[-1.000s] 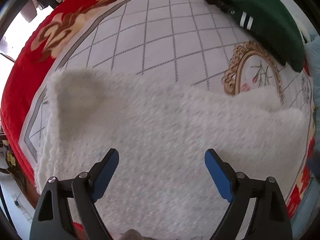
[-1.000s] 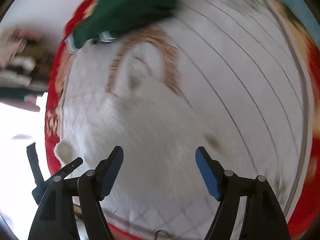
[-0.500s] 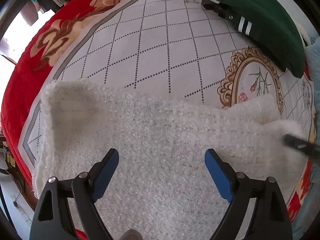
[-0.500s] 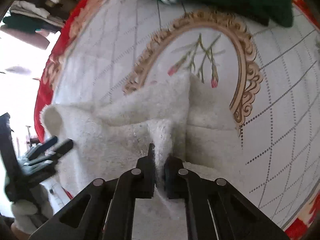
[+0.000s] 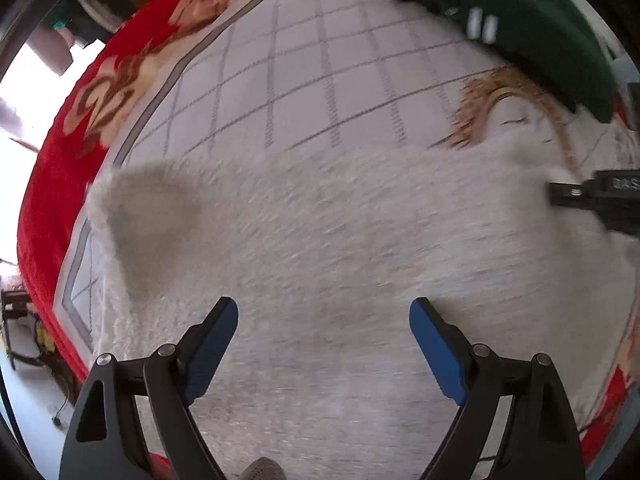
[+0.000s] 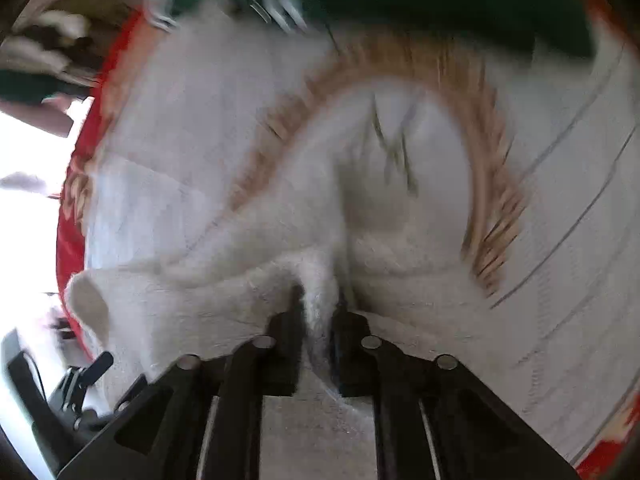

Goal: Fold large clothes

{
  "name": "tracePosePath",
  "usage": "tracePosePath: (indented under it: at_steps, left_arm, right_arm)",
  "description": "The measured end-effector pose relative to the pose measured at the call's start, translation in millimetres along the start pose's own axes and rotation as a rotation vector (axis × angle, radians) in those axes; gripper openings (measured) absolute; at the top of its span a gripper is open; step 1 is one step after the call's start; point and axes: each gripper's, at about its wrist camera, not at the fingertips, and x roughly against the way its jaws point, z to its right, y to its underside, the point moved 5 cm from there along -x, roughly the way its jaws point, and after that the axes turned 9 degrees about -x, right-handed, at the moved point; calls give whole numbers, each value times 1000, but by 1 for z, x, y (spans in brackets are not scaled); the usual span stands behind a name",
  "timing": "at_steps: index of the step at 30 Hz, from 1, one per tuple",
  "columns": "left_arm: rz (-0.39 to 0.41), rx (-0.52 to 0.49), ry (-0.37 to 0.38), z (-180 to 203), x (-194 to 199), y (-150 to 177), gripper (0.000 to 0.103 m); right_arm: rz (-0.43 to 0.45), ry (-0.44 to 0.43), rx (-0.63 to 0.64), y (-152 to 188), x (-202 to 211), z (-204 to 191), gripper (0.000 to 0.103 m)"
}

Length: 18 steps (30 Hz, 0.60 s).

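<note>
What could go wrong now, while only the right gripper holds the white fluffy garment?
1. The right gripper pinches only a thin ridge of the white fluffy garment; the pile could slip out when pulled.
2. The left gripper hangs open above it, so the fold may drag unevenly.
3. The green garment lies close and could get caught.

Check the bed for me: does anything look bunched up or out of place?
Only the white sweater: the right tool pinches a ridge of it, so that edge stands bunched. The green garment lies apart at the far side. The left tool is open.
</note>
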Motion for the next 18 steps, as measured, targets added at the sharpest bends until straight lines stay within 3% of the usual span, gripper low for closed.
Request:
tracePosePath:
  at_steps: [2, 3, 4, 6, 7, 9, 11, 15, 18]
  left_arm:
    - [30, -18, 24, 15, 8, -8, 88]
    - [38, -33, 25, 23, 8, -13, 88]
    - [35, -54, 19, 31, 4, -18, 88]
    - [8, -71, -11, 37, -16, -23, 90]
    - [-10, -59, -6, 33, -24, -21, 91]
    - [-34, -7, 26, 26, -34, -21, 103]
    - [-38, 25, 58, 19, -37, -19, 103]
    - [-24, 12, 57, 15, -36, -15, 103]
    - [-24, -3, 48, 18, -35, -14, 103]
  right_arm:
    - [44, -68, -55, 0, 19, 7, 38]
    - [81, -80, -67, 4, 35, 12, 58]
    - [116, -91, -89, 10, 50, 19, 67]
    - [170, -148, -157, 33, 80, 41, 68]
    - [184, -155, -187, 43, 88, 50, 72]
    - [203, -152, -288, 80, 105, 82, 73]
    - [186, -202, -381, 121, 106, 110, 74]
    - [131, -345, -520, 171, 73, 144, 79]
    - [67, -561, -620, 181, 16, 154, 80]
